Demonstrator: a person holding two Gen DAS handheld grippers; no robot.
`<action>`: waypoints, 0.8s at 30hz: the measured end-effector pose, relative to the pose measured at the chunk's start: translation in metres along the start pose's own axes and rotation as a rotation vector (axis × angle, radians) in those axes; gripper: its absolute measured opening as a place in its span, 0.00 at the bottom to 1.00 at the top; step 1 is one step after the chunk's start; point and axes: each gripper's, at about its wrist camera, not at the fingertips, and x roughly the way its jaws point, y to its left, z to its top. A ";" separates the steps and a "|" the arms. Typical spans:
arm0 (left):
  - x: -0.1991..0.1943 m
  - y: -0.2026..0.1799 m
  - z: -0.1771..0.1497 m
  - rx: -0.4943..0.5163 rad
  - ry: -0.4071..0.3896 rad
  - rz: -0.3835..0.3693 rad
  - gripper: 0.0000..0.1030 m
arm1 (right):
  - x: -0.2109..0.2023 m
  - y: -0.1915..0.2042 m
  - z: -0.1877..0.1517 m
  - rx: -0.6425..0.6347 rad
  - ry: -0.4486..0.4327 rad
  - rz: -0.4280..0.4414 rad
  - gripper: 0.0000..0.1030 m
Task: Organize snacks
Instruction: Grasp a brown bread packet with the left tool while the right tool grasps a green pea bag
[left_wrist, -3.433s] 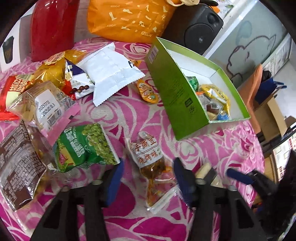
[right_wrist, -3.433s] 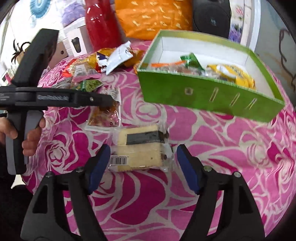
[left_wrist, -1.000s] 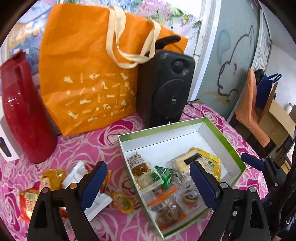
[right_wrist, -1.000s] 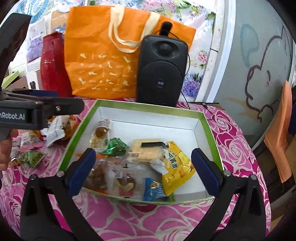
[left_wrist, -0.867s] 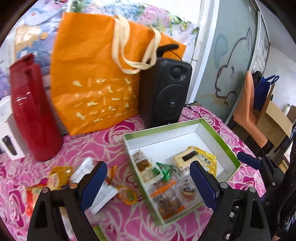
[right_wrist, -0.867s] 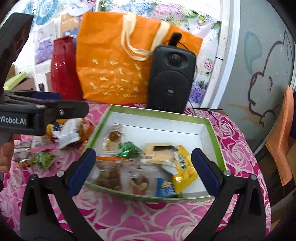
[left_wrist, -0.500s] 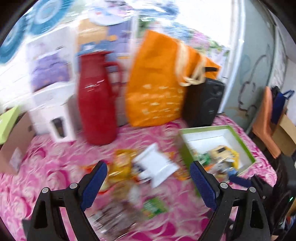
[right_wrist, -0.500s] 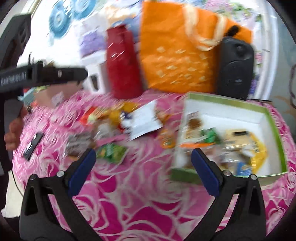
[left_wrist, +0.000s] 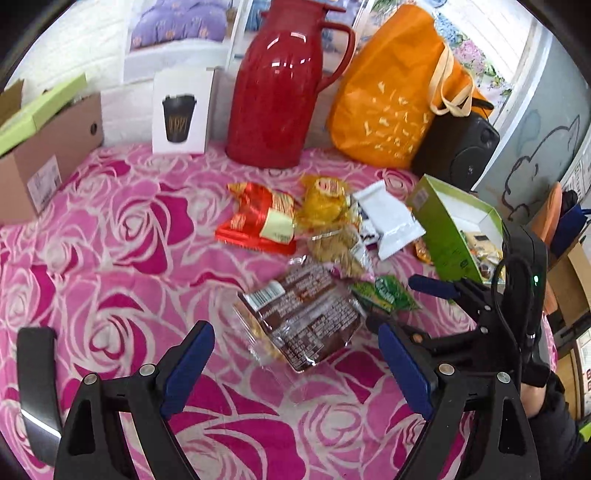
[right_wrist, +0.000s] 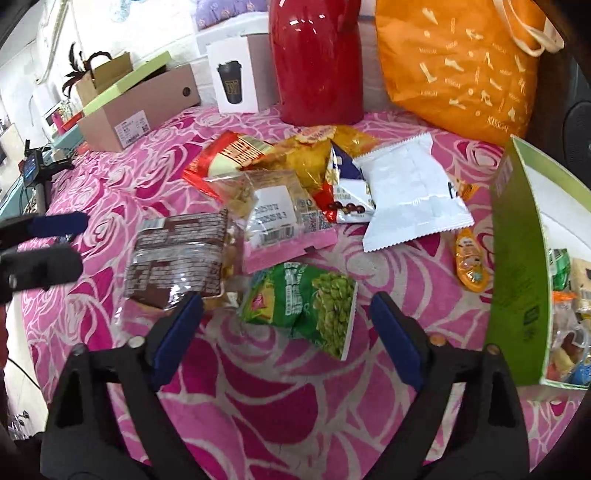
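Loose snack packs lie on the pink rose tablecloth. A brown cookie pack (left_wrist: 303, 317) lies just ahead of my open left gripper (left_wrist: 295, 369), nothing between its fingers. My right gripper (right_wrist: 286, 332) is open too, hovering over a green pea pack (right_wrist: 306, 299). The same green pea pack (left_wrist: 384, 293) shows in the left wrist view under the other gripper's fingers (left_wrist: 436, 288). The brown cookie pack (right_wrist: 177, 254), a clear pink-edged pack (right_wrist: 280, 221), a white pack (right_wrist: 410, 192), a red pack (left_wrist: 258, 225) and a yellow pack (left_wrist: 325, 203) lie close together. The green box (right_wrist: 517, 266) holds several snacks at right.
A red thermos (left_wrist: 284, 85), an orange tote bag (left_wrist: 399, 103) and a black speaker (left_wrist: 461, 147) stand at the table's back. A white cup box (left_wrist: 183, 110) and a cardboard box (left_wrist: 44, 155) sit at back left. A small orange sachet (right_wrist: 469, 262) lies beside the green box.
Both grippers let snacks go into the green box, then swung left and down over the loose pile. Both stay open.
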 end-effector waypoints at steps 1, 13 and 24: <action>0.005 0.000 -0.001 -0.003 0.005 0.000 0.89 | 0.001 -0.002 -0.001 0.016 -0.004 0.017 0.78; 0.070 -0.014 0.041 0.306 0.156 -0.162 0.90 | -0.037 -0.019 -0.032 0.046 0.005 -0.003 0.48; 0.068 -0.033 -0.008 0.349 0.159 0.013 0.90 | -0.036 -0.021 -0.039 0.069 0.010 -0.006 0.48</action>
